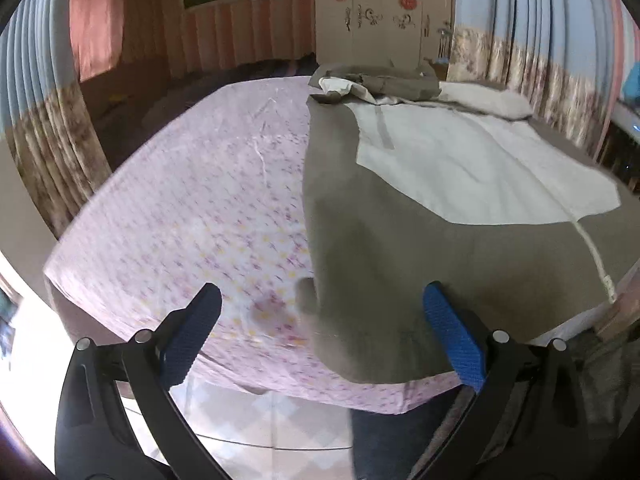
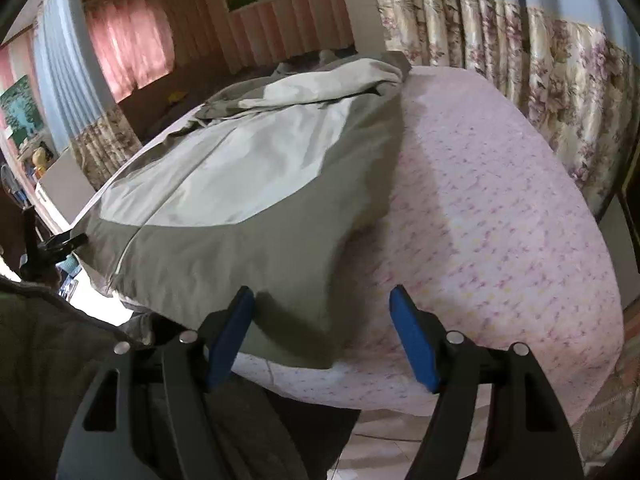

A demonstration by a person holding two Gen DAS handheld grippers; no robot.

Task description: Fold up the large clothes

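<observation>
The bed with the pink floral-print sheet (image 1: 180,200) fills most of both views, and lying flat on it is the big two-tone jacket, olive-grey fabric with a pale cream panel across the middle (image 1: 400,208), its hem end reaching the near edge of the mattress and its collar or hood end bunched up at the far side. A pale zip or seam line (image 2: 132,240) runs the length of it in the right wrist view. Both tools are empty right now: the left gripper (image 1: 320,336) has its blue-padded fingers spread as wide as they go, hanging just over the jacket's near corner where it meets the sheet, while the right gripper (image 2: 322,336) has its fingers apart too (a bit narrower), framing the opposite near corner without touching it. So this looks like the reach-in for a fold, with the garment already laid out and nothing grabbed yet. The next move probably calls for each gripper to drop onto its own hem corner, pinch only the jacket and not the sheet underneath, then lift both corners evenly toward the collar end.
</observation>
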